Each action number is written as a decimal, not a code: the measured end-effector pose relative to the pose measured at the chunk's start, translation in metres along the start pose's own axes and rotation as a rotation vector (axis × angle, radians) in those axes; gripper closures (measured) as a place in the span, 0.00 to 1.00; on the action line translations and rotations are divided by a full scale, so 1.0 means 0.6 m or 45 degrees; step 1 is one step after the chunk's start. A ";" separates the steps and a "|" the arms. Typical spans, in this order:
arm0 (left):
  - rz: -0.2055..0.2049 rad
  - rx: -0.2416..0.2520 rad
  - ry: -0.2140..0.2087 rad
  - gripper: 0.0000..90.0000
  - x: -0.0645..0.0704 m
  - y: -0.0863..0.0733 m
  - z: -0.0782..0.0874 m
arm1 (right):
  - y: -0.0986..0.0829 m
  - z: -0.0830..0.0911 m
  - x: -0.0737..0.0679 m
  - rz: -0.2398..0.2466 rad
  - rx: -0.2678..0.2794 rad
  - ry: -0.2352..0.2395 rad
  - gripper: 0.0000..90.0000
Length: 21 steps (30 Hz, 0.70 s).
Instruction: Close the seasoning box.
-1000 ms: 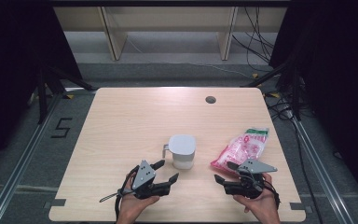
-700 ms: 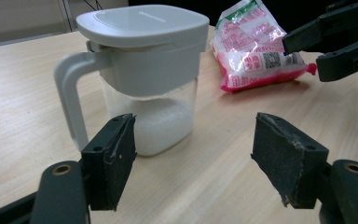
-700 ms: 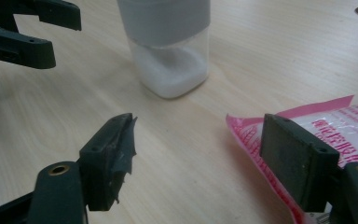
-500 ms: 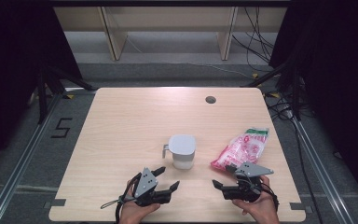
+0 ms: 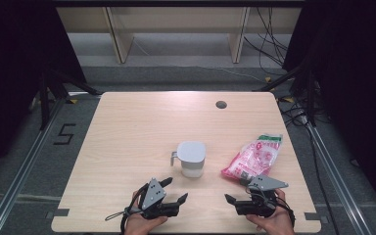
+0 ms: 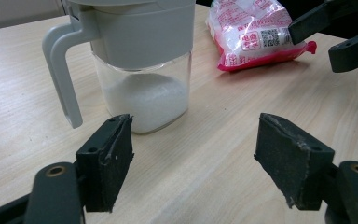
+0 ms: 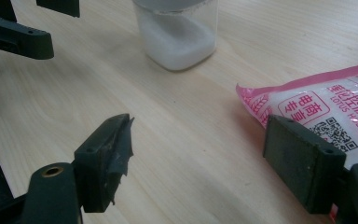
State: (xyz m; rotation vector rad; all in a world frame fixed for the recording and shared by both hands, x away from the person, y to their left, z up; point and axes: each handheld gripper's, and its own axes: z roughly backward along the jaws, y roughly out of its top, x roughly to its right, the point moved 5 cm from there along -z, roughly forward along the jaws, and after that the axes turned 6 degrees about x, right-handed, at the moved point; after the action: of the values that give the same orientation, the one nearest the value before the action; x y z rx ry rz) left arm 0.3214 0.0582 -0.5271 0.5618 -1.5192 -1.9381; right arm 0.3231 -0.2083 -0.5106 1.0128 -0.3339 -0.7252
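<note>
From above, my left gripper and my right gripper sit low at the near edge of the surface, both with jaws spread wide and holding nothing. The jug stands upright between and beyond them, its handle toward my left, and the pink bag lies flat just beyond my right gripper. A small dark hole sits far back.

In the left gripper view, the jug with white grains inside stands near my left jaw, bare wood between the jaws; the bag and my other gripper's jaws lie beyond.

In the right gripper view, the bag reaches behind my right jaw; the jug stands well ahead.
</note>
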 end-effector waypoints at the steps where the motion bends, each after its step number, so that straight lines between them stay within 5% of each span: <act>1: -0.004 -0.010 0.002 0.30 0.001 0.000 0.000 | -0.001 0.002 0.000 0.004 0.003 -0.008 0.28; 5: -0.012 -0.009 -0.003 0.30 0.004 0.000 -0.002 | -0.005 0.006 -0.002 -0.007 -0.003 0.019 0.28; 10: 0.012 0.015 -0.002 0.30 0.005 0.001 -0.003 | -0.008 0.010 0.000 -0.008 -0.005 -0.027 0.28; 11: -0.018 0.001 -0.007 0.30 0.003 0.003 0.000 | -0.008 0.010 0.001 -0.004 0.010 -0.038 0.28; 21: 0.004 0.000 0.001 0.30 0.001 0.000 0.000 | -0.013 0.006 0.001 -0.001 -0.026 0.002 0.28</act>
State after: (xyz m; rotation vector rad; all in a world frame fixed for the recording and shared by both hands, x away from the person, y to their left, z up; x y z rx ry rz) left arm 0.3209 0.0578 -0.5271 0.5596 -1.5186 -1.9356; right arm 0.3184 -0.2137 -0.5152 0.9943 -0.3245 -0.7269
